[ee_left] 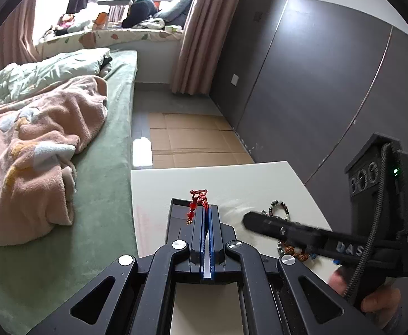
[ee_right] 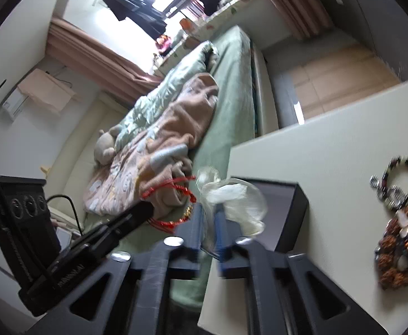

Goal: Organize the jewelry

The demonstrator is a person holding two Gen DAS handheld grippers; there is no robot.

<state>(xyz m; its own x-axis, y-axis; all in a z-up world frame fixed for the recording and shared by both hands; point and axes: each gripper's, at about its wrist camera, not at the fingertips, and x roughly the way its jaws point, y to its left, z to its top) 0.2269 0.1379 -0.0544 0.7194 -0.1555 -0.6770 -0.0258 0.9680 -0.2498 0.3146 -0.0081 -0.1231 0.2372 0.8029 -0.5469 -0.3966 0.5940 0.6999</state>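
Note:
In the left wrist view my left gripper (ee_left: 206, 209) is shut on a red cord bracelet (ee_left: 196, 199) with red beads, which hangs over a black box (ee_left: 176, 215) on the white table (ee_left: 231, 178). The right wrist view shows the same bracelet (ee_right: 173, 203) as a red loop at the left gripper (ee_right: 147, 210). My right gripper (ee_right: 209, 220) has its blue pads apart, and a crumpled clear plastic bag (ee_right: 231, 198) sits loosely between and in front of them, beside the black box (ee_right: 284, 209). The right gripper (ee_left: 250, 219) appears blurred to the right of the box.
Several beaded bracelets lie on the table right of the box: a dark-and-white one (ee_right: 399, 181) and a brown one with a white butterfly (ee_right: 399, 251). A green bed with a pink blanket (ee_left: 36, 145) borders the table's left edge. A grey wall (ee_left: 315, 83) stands behind.

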